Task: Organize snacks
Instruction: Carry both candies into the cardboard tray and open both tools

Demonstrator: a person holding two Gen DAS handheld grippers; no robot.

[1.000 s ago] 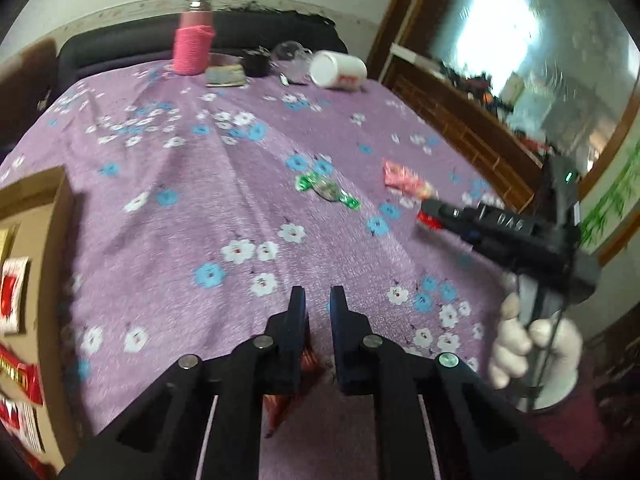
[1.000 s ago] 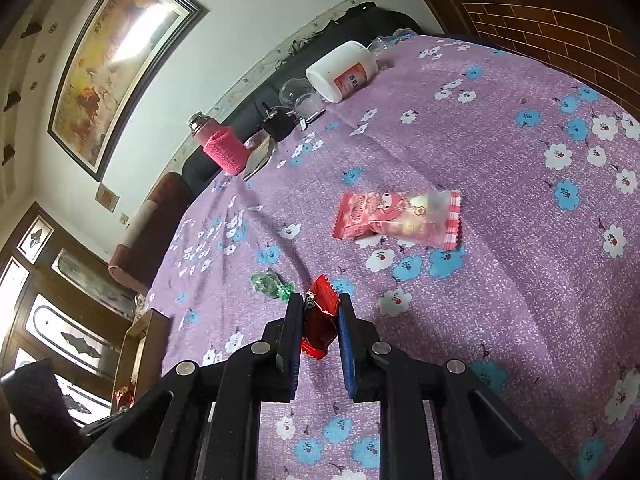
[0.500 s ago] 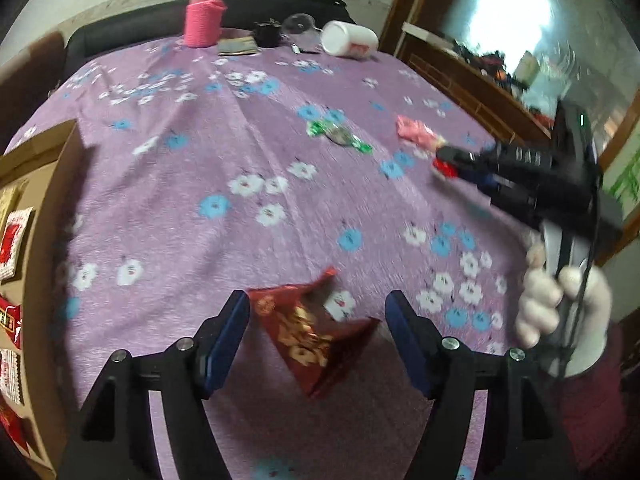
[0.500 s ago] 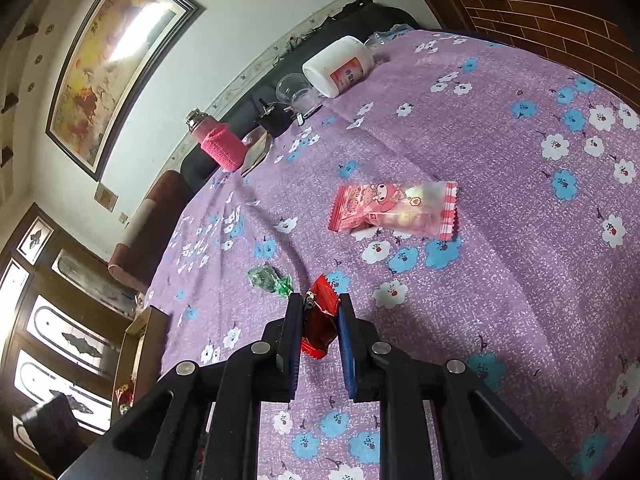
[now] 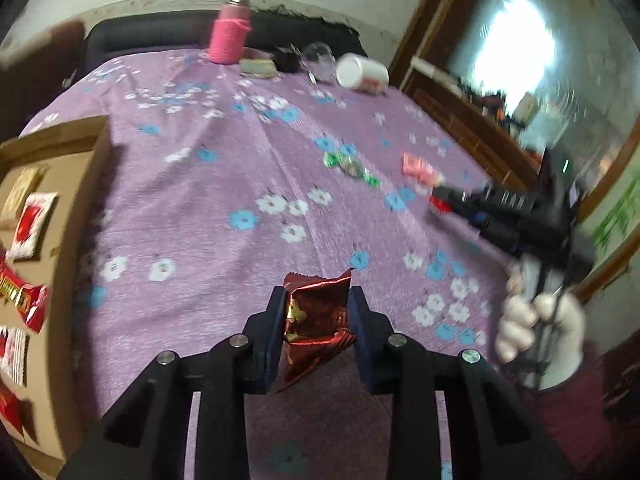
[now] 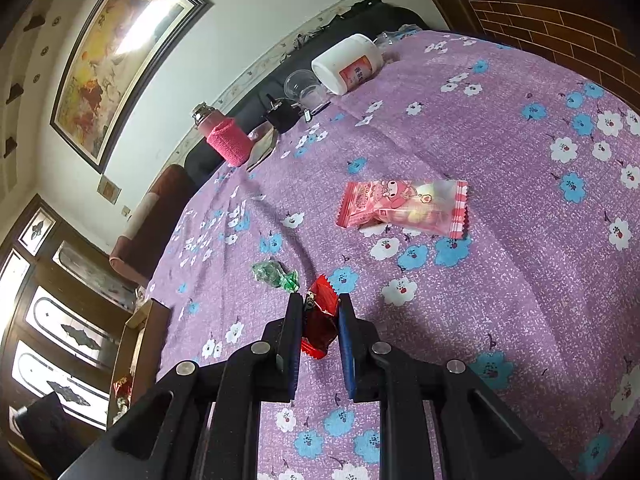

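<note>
A dark red packet [image 5: 316,320] is pinched between the left gripper [image 5: 316,308] fingers, near the box [image 5: 52,148] at left. A small red packet [image 6: 320,320] is clamped in the right gripper [image 6: 319,312]. Either crinkly foil could slip out if the squeeze is loosened early.

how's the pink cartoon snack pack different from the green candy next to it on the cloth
The pink cartoon snack pack is a long flat pillow bag with a crimped striped end; the green candy is a much smaller, crumpled twist wrapper. The pack has a printed character and a see-through part showing pale pieces; the candy is plain shiny green. The candy lies nearer the right tool, the pack farther off. Both lie loose on the purple flowered cloth, neither one gripped.
</note>
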